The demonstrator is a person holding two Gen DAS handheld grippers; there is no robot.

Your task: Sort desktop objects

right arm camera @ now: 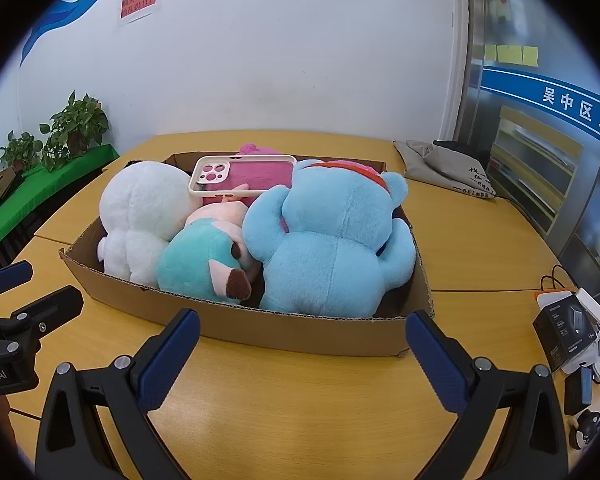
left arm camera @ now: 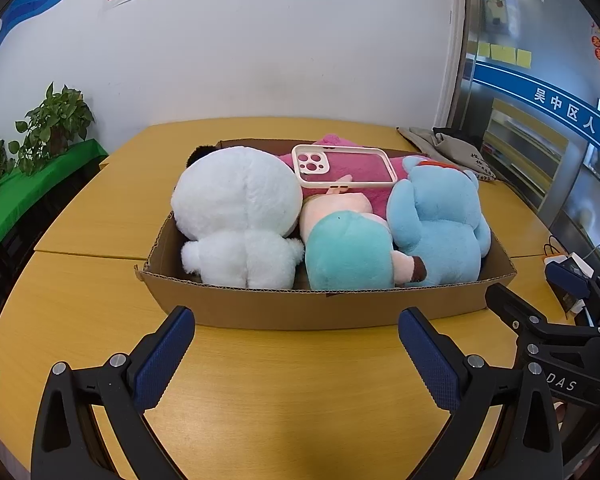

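The yellow wooden worktop (left arm camera: 100, 216) spreads out under me, made of sections that meet at seams. On it, straight ahead, sits the shallow brown corrugated cardboard box (left arm camera: 320, 306), its near wall standing between my grippers and the toys inside. The fluffy white plush toy (left arm camera: 236, 216) fills the box's left side, the light blue plush toy (right arm camera: 332, 240) its right side, and the teal and pink plush toy (left arm camera: 348, 248) is wedged between them. Behind these lies a magenta plush toy (left arm camera: 364, 168), mostly hidden, with a cream-rimmed clear phone case (left arm camera: 344, 166) lying flat on top of it.

At the far right of the worktop rests a crumpled grey cloth bag (right arm camera: 444, 168) with dark printing I cannot read. Nearer on the right edge is a black carton (right arm camera: 564, 334) beside white and orange chargers; its label is too small to make out.

My left gripper (left arm camera: 296, 354) hangs just short of the box, blue-padded fingers spread wide, holding nothing. My right gripper (right arm camera: 302, 358) does the same, fingers apart and empty. Its black body, seen in the left view, reads "DAS", cut off; the left gripper's body shows "obot.AI".
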